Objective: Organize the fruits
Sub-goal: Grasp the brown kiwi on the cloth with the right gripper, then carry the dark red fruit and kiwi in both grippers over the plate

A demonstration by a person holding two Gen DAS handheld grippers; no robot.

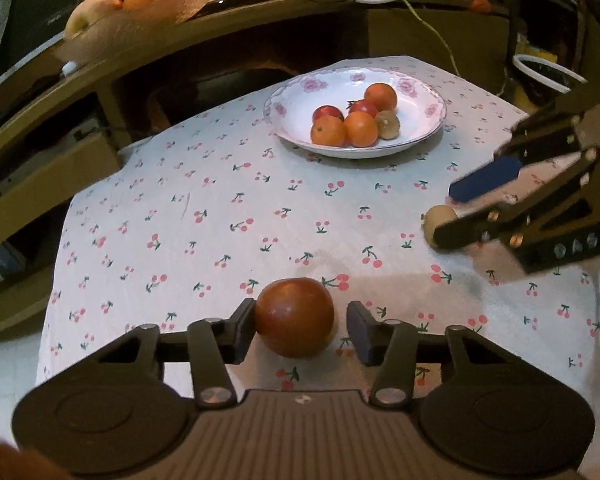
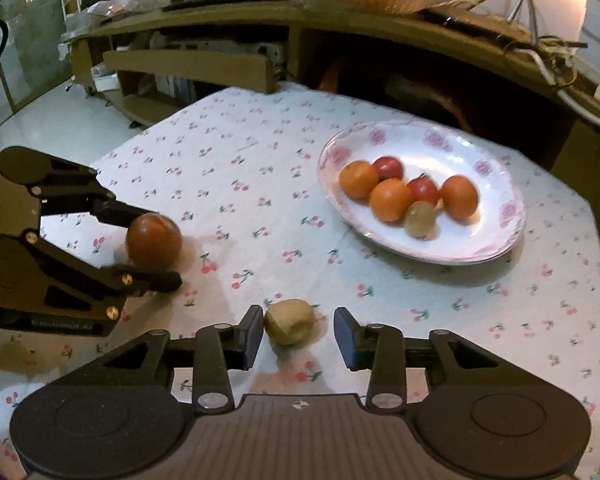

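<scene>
Two pickups lined up at once here. Left gripper (image 1: 300,330) spread wide around the big reddish-brown fruit (image 1: 295,317), one finger right against its side, the other just off it. Nothing clamped yet. Right gripper (image 2: 298,334) also released, straddling the small tan fruit (image 2: 289,321), which sits nearer one finger than the other. Both fruits resting on the cherry-print cloth (image 1: 220,208) over the counter, well short of the plate (image 1: 428,132) with five or six small fruits already piled in its middle.

Probably best to centre first: nudge each gripper sideways so the fruit sits midway, then close slowly. Round things squirt out when squeezed off-centre, and the small tan one looks lumpy, so worth gripping across its widest part. Light pressure on the big one, likely soft. For the drop, aiming at the bare part of the plate beats landing on the pile.

Hard to tell: what the tan fruit really is, and whether the big one is a tomato or a plum. Right view blurred around the plate. Near edge of the counter cut off behind the gripper bodies.
</scene>
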